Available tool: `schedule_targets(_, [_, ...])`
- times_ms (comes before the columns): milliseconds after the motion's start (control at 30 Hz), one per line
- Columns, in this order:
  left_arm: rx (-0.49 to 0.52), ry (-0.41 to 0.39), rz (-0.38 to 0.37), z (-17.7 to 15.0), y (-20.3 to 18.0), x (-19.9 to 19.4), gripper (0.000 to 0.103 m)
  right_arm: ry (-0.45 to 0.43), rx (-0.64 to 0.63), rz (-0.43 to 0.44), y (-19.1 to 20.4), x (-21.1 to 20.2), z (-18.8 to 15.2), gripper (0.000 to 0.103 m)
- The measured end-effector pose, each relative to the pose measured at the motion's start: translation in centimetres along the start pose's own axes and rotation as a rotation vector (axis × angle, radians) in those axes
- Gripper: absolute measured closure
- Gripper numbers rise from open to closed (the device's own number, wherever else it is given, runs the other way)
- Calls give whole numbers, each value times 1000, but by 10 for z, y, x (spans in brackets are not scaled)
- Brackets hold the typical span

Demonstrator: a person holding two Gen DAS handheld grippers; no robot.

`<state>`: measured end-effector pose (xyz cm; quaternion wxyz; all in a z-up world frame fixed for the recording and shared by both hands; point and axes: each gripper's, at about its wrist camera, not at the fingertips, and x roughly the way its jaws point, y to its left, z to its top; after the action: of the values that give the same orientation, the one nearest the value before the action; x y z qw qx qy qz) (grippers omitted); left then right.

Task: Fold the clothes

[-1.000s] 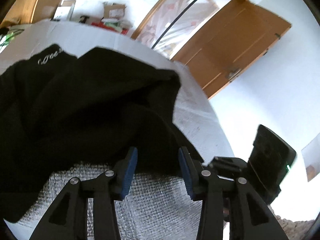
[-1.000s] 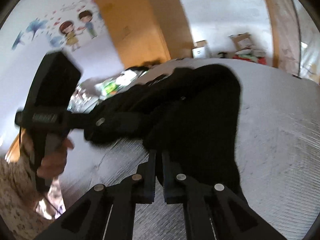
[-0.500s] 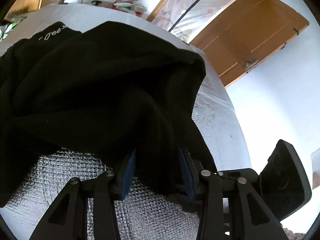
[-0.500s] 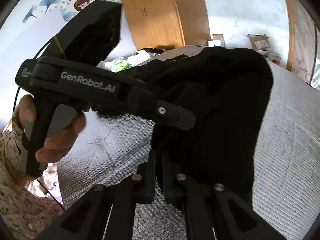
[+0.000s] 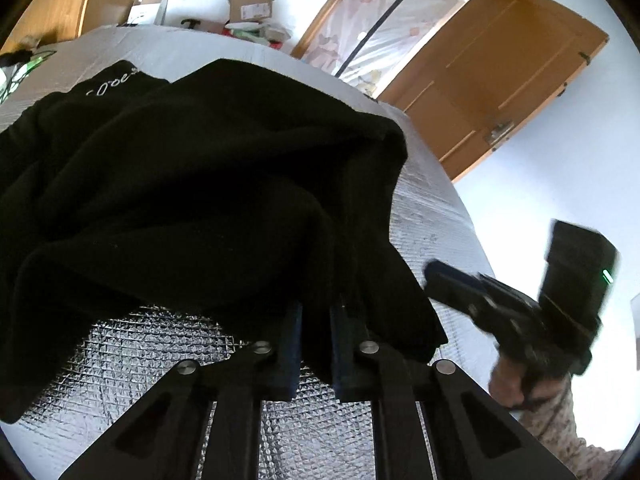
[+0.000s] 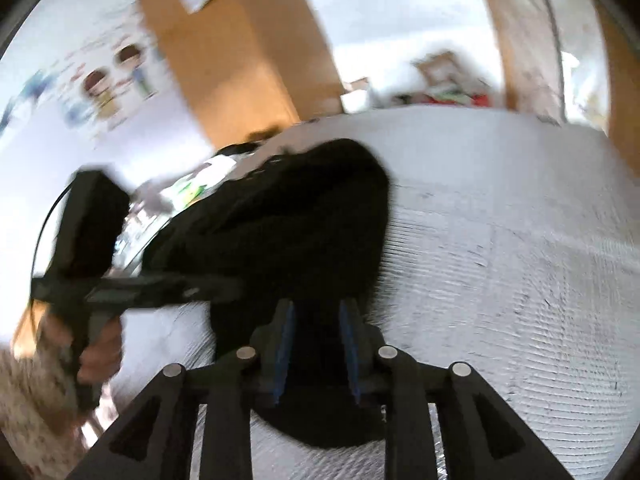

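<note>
A: Left wrist view — left gripper (image 5: 315, 336) jaws closing on a fold of the black garment (image 5: 192, 184), heaped on the silver quilted surface (image 5: 168, 356).

B: Right gripper (image 6: 316, 350)?

A: Jaws opening, cloth between them, not pinched — blurry. Thick, soft knit; I'd grip the hem deep and pull it taut before folding.

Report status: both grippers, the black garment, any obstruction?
Left gripper closing on black fleece garment. Right gripper opening, cloth between jaws. Garment bunched on silver quilted mat. No obstruction seen.
</note>
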<state>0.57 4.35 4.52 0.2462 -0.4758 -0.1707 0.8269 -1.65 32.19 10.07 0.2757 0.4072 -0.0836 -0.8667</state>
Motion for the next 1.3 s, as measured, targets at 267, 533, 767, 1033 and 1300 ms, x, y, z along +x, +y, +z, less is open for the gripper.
schedule_targets(267, [13, -2, -13, -1, 3, -2, 92, 62, 101, 100, -13, 27, 8, 64])
schedule_targets(533, [47, -20, -50, 5, 6, -6, 93, -20, 42, 89, -6, 8, 24, 96])
schedule_targets(767, [85, -43, -40, 4, 0, -15, 94, -118, 60, 23, -9, -2, 53, 97])
schedule_targets(1033, [76, -41, -41, 1, 4, -9, 94, -176, 107, -13, -23, -11, 65, 99])
schedule_targets(1300, [92, -34, -40, -3, 6, -14, 94, -199, 105, -51, -33, -16, 75, 99])
